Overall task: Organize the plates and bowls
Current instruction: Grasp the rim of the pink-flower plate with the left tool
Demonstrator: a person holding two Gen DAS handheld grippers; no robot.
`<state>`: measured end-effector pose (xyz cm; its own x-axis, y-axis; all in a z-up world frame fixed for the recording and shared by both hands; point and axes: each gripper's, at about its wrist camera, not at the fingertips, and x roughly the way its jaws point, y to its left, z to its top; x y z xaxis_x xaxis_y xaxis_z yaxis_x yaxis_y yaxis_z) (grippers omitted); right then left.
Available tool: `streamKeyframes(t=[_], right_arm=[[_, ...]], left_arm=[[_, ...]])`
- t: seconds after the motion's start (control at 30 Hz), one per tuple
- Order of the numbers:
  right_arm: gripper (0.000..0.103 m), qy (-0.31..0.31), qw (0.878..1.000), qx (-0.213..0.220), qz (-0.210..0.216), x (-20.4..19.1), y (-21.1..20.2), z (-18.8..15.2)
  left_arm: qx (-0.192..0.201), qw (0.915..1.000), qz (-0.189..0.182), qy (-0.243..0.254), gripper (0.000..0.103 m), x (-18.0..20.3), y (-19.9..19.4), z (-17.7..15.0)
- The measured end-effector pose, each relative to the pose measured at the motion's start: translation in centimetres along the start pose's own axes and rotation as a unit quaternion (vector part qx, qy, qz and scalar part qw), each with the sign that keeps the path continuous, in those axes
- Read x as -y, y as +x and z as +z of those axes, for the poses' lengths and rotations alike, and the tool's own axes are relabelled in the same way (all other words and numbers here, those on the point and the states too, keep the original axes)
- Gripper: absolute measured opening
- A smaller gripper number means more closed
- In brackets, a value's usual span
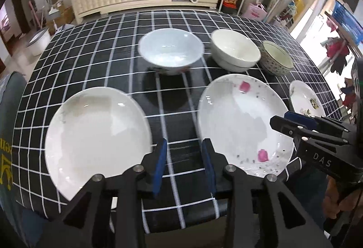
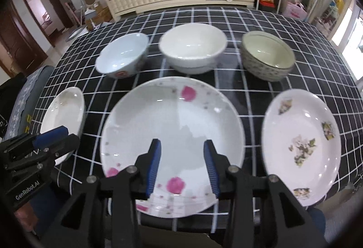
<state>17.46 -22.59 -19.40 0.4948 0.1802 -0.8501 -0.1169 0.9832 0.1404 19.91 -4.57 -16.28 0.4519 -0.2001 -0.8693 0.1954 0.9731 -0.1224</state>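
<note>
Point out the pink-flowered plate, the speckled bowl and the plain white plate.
pink-flowered plate (image 2: 177,125), right wrist view, on its bare white centre.
speckled bowl (image 2: 265,71), right wrist view, on its patterned outer wall.
plain white plate (image 1: 95,132), left wrist view, on its centre.

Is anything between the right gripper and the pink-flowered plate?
Nothing visible. The right gripper hangs open directly over the pink-flowered plate, whose near rim is uncovered; the neighbouring plates lie apart on either side.
</note>
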Motion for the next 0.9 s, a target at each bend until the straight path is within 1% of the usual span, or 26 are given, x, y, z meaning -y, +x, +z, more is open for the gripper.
streamKeyframes(t=[0.17, 0.3, 0.4, 0.9], right_arm=[[0.049, 0.012, 1.000, -0.002, -0.008, 2.2, 0.1, -0.3], [0.049, 0.023, 1.000, -0.008, -0.010, 3.5, 0.6, -0.3], [0.049, 0.031, 0.999, -0.011, -0.011, 4.3, 1.0, -0.4], [0.049, 0.035, 0.999, -0.040, -0.013, 5.5, 3.4, -0.5]], left_arm=[[-0.013, 0.9998, -0.002, 0.013, 0.030, 1.7, 1.4, 0.5], [-0.026, 0.9996, -0.004, 0.013, 0.030, 2.3, 2.7, 0.9], [-0.034, 0.9993, 0.002, 0.013, 0.030, 2.6, 3.6, 1.0], [-0.069, 0.9976, 0.005, 0.009, 0.030, 2.2, 7.2, 1.3]])
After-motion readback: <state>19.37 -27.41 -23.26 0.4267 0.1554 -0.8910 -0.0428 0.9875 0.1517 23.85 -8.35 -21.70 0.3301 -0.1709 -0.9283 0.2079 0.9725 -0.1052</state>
